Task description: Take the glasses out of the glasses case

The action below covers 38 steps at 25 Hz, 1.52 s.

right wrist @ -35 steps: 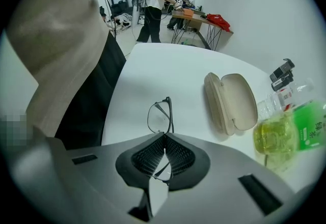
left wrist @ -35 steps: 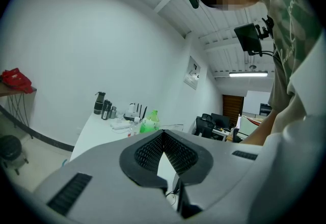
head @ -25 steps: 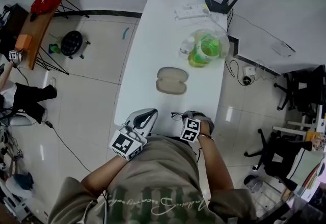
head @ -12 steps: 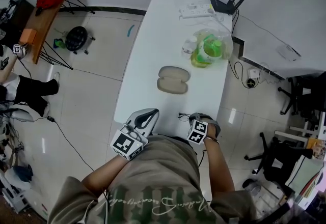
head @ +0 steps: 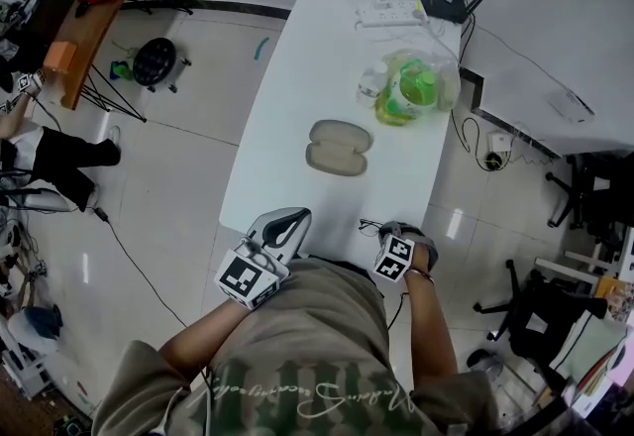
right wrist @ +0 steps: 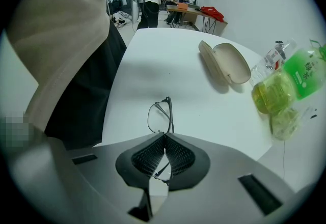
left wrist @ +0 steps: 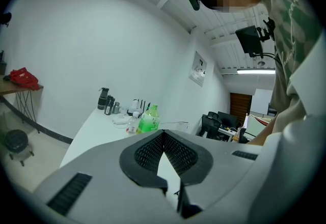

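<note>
Gripping the glasses (right wrist: 159, 116), right claw (right wrist: 164, 139) has drawn farther from the case (head: 338, 147).

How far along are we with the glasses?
Done: the glasses case lies open and empty on the table. In hand: the right gripper is shut on the glasses, clear of the case. The left gripper is shut, empty. Left: probably only setting them down.

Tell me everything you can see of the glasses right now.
The glasses have thin dark rims, metal by the look, and clear lenses. The right gripper is shut on them near the bridge: one lens sticks out ahead of the jaws, the other shows between them. They are out of the open case, over the table's near end; contact with it is unclear.
</note>
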Motion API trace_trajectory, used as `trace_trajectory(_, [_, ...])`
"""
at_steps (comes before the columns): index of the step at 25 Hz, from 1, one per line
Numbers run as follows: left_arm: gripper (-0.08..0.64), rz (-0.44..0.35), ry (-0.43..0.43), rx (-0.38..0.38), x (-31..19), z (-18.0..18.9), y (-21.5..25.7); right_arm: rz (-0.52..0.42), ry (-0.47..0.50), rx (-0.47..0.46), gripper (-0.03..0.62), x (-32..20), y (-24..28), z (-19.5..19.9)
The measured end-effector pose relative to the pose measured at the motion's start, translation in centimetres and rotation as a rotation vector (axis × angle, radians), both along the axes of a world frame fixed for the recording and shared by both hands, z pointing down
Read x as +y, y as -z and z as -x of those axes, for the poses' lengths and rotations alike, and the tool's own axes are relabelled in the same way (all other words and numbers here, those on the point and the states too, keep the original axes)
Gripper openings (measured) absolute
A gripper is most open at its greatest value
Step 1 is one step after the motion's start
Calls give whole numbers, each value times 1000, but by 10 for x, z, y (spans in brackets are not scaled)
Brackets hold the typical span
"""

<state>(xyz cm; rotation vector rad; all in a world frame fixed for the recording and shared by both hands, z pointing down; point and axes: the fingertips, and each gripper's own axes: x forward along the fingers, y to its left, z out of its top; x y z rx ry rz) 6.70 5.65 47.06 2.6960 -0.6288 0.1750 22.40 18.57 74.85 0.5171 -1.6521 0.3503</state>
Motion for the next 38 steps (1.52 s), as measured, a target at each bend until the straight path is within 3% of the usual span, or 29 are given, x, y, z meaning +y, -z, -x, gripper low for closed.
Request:
trace_trajectory(11, [8, -10, 4, -20, 9, -17, -2, 11, -2, 18, 20, 16, -6, -30])
trace_trajectory(17, [8, -10, -1, -35, 15, -24, -3, 17, 63, 73, 20, 29, -12, -44])
trace_trajectory(25, [8, 5, 16, -52, 22, -33, -6, 17, 11, 19, 20, 35, -17, -49])
trace_trajectory(38, [8, 34, 13, -96, 42, -50, -15, -23, 4, -25, 21, 42, -21, -51])
